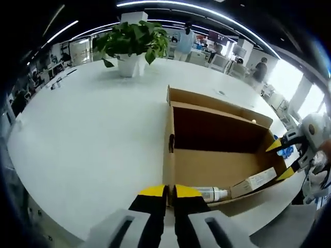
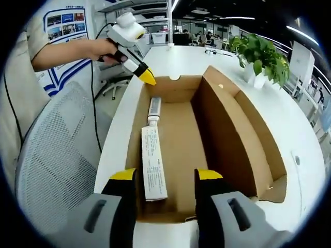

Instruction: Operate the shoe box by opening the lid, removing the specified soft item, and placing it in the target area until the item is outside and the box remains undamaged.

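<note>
The brown cardboard shoe box (image 1: 170, 155) (image 2: 178, 139) lies open on the white table, its lid (image 1: 222, 103) (image 2: 258, 139) folded back along the far long side. Inside lie a long white carton (image 2: 153, 163) (image 1: 254, 181) and a silvery tube (image 2: 154, 108) (image 1: 212, 194), end to end along one wall. My left gripper (image 1: 169, 191) (image 2: 148, 77) is pinched onto the rim at one end corner. At the opposite end, my right gripper (image 2: 166, 175) (image 1: 281, 160) stands open with its jaws on either side of the carton's end, touching nothing.
A potted plant (image 1: 132, 41) (image 2: 258, 57) stands farther along the table (image 1: 77, 129). A grey mesh chair (image 2: 57, 155) sits at the table's edge beside the box. A person's sleeve and hand (image 2: 67, 51) hold the left gripper. People and desks are in the background.
</note>
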Demonstrator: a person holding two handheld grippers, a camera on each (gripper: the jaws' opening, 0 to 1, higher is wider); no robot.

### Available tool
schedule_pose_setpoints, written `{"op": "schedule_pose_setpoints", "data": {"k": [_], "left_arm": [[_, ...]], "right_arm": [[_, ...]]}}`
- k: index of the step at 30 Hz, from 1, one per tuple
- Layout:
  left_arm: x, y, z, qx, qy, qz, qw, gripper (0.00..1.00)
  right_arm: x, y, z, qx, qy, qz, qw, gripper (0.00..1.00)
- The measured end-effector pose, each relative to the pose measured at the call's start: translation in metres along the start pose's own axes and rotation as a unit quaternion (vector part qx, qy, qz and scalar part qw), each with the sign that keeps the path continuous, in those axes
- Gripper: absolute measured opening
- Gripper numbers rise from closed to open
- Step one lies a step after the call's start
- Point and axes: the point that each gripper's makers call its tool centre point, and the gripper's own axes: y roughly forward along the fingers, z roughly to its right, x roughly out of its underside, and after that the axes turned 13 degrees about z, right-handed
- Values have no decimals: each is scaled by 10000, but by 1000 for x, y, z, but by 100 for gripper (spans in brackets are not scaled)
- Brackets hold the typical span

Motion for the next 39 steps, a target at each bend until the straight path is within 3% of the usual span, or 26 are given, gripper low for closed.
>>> {"op": "schedule_pose_setpoints", "data": {"k": [7, 11, 18, 28, 39], "left_arm": [[0, 0, 0, -82, 39, 6, 10000, 3], [0, 0, 2, -180, 324, -91, 9993, 2], [0, 1, 1, -140, 245, -155, 9995, 3], [1, 2, 1, -103, 219, -195, 9995, 3], [1, 3, 0, -88, 343, -269, 9990, 3]], "right_arm": [[3, 9, -4, -199, -9, -126, 9997, 32], [6, 12, -6, -267, -30, -192, 9995, 28], [10, 17, -9, -279, -145, -276, 9991, 18], [9, 17, -10, -238, -194, -283, 9991, 16], [-6, 11, -11, -176, -102, -97, 9997, 15]]}}
